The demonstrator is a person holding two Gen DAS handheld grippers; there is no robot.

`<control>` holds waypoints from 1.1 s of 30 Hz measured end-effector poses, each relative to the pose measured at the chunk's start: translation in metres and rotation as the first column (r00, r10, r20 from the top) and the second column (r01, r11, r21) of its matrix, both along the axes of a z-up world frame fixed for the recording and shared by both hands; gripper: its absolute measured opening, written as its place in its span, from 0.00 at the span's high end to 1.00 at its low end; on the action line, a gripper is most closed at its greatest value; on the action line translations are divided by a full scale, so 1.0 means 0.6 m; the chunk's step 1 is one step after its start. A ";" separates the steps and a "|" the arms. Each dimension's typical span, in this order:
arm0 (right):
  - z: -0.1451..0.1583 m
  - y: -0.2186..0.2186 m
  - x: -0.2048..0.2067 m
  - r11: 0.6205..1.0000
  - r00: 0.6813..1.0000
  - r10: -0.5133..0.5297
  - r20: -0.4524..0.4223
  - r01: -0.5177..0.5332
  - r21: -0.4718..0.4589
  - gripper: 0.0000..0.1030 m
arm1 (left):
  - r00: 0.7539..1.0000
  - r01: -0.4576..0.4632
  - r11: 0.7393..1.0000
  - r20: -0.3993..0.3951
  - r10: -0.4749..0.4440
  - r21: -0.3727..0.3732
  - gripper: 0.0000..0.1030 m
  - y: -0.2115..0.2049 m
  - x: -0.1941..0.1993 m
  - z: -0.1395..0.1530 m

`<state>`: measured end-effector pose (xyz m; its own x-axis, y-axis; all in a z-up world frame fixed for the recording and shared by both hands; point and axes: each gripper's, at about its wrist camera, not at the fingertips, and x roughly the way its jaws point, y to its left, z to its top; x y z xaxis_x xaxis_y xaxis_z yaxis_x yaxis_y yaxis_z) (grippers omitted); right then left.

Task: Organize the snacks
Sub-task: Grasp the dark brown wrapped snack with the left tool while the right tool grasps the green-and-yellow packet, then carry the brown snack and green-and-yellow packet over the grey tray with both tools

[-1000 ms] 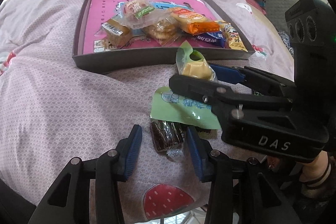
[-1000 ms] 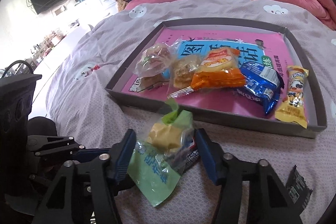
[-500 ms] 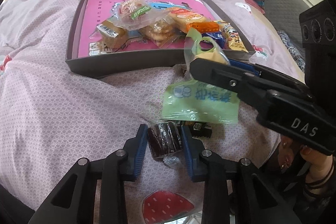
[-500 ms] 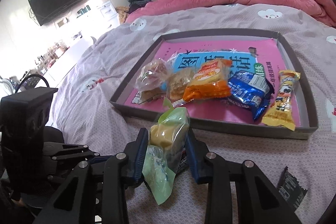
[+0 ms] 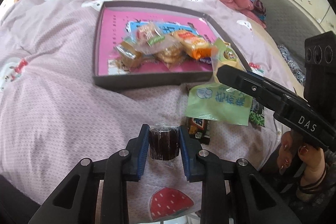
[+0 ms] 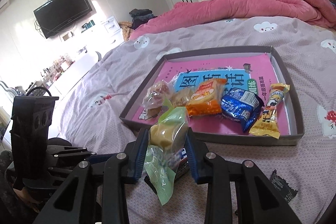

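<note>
My left gripper (image 5: 163, 141) is shut on a dark brown wrapped snack (image 5: 163, 143), held just above the lilac bedspread. My right gripper (image 6: 168, 140) is shut on a green packet with a yellow cake inside (image 6: 167, 140); it hangs off the bed, near the front wall of the grey tray (image 6: 226, 136). In the left wrist view the green packet (image 5: 218, 103) and right gripper (image 5: 231, 75) sit at the right, by the tray's (image 5: 147, 81) near corner. The tray holds several wrapped snacks on a pink sheet.
A dark snack packet (image 5: 198, 129) lies on the bedspread under the green one. Another black wrapper (image 6: 282, 187) lies at the right in the right wrist view. A pink duvet (image 6: 252, 3) is piled beyond the tray. The bed's front edge is just below my left gripper.
My left gripper closed on the brown snack and lifted it. My right gripper closed on the green packet and raised it toward the tray.
</note>
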<state>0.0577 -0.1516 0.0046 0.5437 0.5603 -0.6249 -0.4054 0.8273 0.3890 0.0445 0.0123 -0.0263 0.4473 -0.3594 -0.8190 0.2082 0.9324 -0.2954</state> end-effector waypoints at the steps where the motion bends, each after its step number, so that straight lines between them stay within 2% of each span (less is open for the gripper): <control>1: 0.002 -0.002 -0.001 1.000 1.000 -0.005 0.004 0.005 0.003 0.66 | 1.000 -0.004 1.000 0.007 0.004 -0.005 0.72 0.003 -0.001 0.003; 11: 0.022 -0.028 -0.001 0.998 0.998 -0.055 0.042 0.054 0.027 0.66 | 0.991 -0.075 0.997 0.112 0.076 -0.015 0.72 0.037 0.001 0.041; 20: 0.043 -0.056 0.006 0.993 0.989 -0.109 0.099 0.105 0.045 0.66 | 0.966 -0.179 0.984 0.187 0.178 -0.014 0.72 0.075 0.040 0.066; 24: 0.050 -0.071 0.012 0.989 0.983 -0.145 0.112 0.139 0.059 0.66 | 0.955 -0.202 0.979 0.226 0.192 0.019 0.72 0.076 0.053 0.068; 33: 0.056 -0.098 0.028 0.980 0.970 -0.199 0.142 0.195 0.045 0.66 | 0.949 -0.202 0.977 0.258 0.178 0.066 0.72 0.065 0.075 0.059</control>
